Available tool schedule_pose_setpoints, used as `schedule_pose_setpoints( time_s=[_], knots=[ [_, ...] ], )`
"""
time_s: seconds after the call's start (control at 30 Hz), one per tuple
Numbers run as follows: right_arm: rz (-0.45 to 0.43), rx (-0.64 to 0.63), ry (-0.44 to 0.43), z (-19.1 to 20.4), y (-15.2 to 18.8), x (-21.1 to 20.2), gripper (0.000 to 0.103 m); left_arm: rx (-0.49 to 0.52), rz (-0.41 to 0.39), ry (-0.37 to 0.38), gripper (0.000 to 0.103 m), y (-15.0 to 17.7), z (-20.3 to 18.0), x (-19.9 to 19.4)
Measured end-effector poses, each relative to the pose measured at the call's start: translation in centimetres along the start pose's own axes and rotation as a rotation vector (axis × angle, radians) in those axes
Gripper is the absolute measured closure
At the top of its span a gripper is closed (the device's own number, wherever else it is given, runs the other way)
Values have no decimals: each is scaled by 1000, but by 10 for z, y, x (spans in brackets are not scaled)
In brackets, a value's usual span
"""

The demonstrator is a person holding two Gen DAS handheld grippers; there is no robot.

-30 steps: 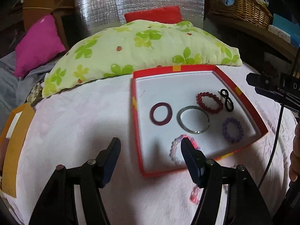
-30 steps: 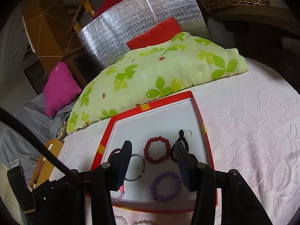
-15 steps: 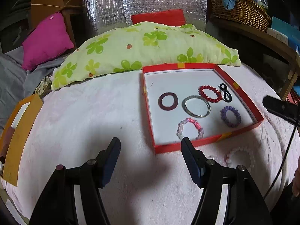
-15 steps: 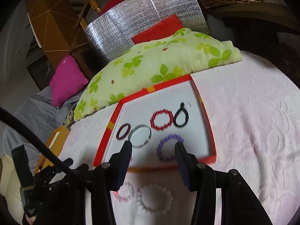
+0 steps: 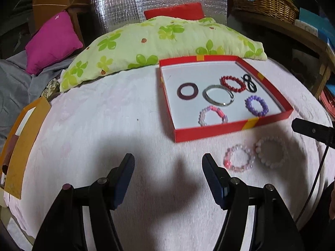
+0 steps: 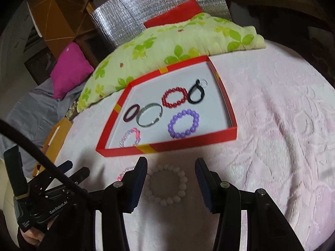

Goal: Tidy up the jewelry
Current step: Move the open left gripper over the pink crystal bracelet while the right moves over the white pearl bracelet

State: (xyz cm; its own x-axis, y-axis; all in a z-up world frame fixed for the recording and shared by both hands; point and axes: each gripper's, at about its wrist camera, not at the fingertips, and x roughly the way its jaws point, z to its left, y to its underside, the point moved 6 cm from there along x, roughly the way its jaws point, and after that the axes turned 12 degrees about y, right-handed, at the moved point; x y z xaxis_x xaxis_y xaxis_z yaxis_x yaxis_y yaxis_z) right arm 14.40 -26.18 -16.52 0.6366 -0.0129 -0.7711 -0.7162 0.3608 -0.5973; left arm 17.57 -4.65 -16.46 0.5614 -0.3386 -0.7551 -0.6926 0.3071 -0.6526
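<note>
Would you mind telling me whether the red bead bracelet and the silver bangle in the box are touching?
Cannot tell. In the left wrist view the red bead bracelet seems to meet the silver bangle; the right wrist view hints at a slight gap, but blur hides it.

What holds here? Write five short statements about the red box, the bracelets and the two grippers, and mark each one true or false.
1. The purple bead bracelet lies inside the red box. True.
2. The white bead bracelet lies in the box too. False: it lies on the pink bedspread in front of the box, framed by the open fingers of the right gripper.
3. The left gripper holds the silver bangle. False: its jaws are open and empty, and the bangle lies in the box.
4. Two bracelets lie outside the box. True: the white one and a pink-and-clear bead bracelet beside it.
5. The box stands on the green floral pillow. False: it stands on the bedspread in front of the pillow.
</note>
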Motion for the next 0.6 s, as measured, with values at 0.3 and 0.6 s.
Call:
schedule_pose_setpoints(
  time_s=[0.3,0.6],
  knots=[
    [90,6,34,-5,11,25,52,6,54,101,35,9,-15,20],
    [119,-96,137,-1,22,39,79,53,85,131,35,15,-31,31]
  ],
)
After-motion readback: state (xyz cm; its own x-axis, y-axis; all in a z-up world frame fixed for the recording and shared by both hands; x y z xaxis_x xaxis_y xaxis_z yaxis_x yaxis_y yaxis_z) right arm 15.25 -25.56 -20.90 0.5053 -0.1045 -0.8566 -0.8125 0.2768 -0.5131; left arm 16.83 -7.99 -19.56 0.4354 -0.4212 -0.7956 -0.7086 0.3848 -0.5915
